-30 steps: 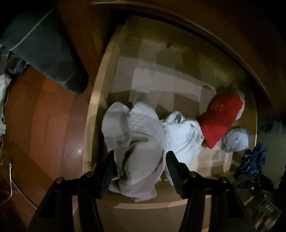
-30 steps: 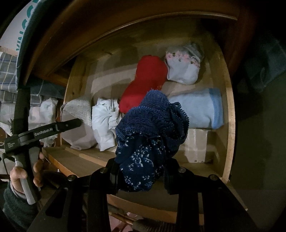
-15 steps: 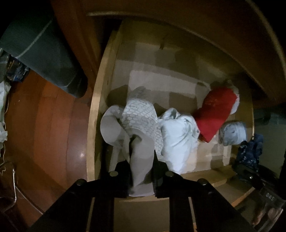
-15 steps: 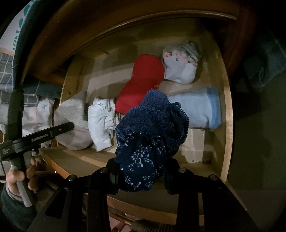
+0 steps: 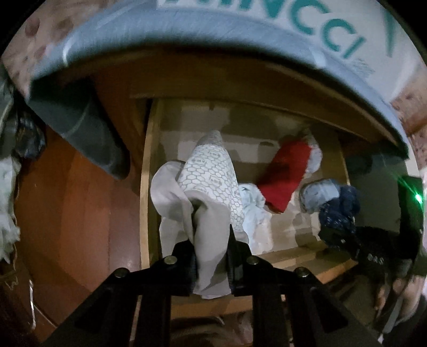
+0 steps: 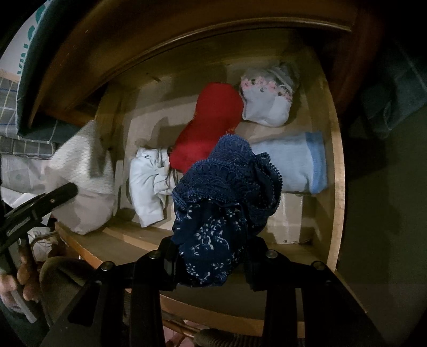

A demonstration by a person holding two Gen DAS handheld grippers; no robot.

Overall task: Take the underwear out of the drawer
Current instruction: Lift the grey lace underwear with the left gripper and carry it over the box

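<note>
Grippers both point steeply down over the open wooden drawer. In the left wrist view, the left gripper sits at the bottom centre of the frame, its jaws narrow and clamped on a grey honeycomb-print underwear that bunches above the fingers and hangs in front of the drawer's left half. In the right wrist view, the right gripper fills the lower centre, jaws closed partway on a navy lace underwear with a small white floral print, held above the drawer's front edge.

On the drawer floor lie a red garment, a white crumpled garment to its left, a light blue folded piece at the right, and a pale floral-trimmed piece toward the upper right.

Only the left wrist view shows the mattress edge with teal lettering arching across the top, a dark green fabric at upper left, and reddish-brown floor at left; the right gripper with its navy bundle appears there at the right edge. Only the right wrist view shows the hand on the left gripper's handle at lower left, and the floral-trimmed piece clearly.
</note>
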